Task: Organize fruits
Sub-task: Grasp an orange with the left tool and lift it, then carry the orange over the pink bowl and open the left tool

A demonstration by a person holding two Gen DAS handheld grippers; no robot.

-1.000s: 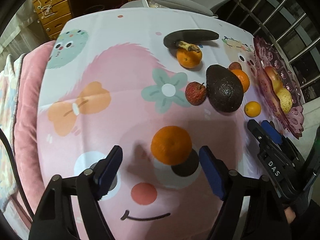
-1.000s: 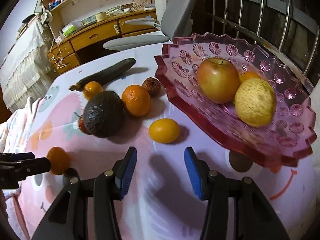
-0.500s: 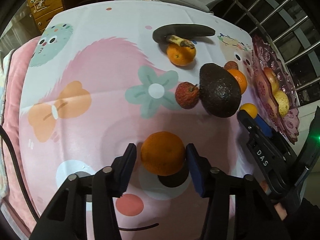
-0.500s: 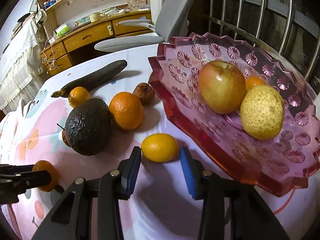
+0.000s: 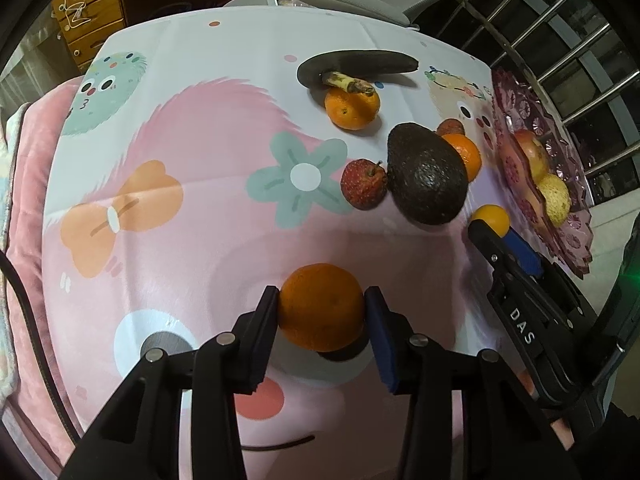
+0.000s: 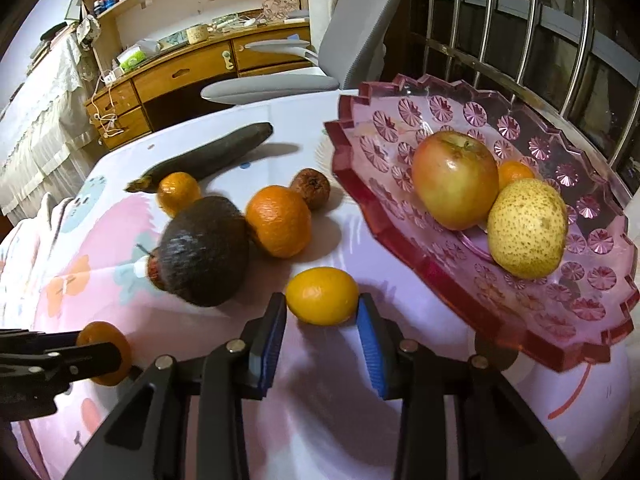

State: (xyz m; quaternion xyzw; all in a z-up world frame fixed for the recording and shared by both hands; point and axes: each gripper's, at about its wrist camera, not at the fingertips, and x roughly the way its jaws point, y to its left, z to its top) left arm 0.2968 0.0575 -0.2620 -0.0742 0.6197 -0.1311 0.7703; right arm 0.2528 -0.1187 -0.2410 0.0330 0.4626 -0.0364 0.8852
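My left gripper was closing its jaws on an orange; my right gripper pinched a kumquat. Next, I judged, lift both to the pink dish.

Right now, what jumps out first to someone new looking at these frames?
Both grippers grip fruit at once: the left gripper, jaws closing, pinches an orange at the near table edge, and the right gripper clamps a small yellow citrus. Beside it, the pink glass dish already holds an apple and a pear.
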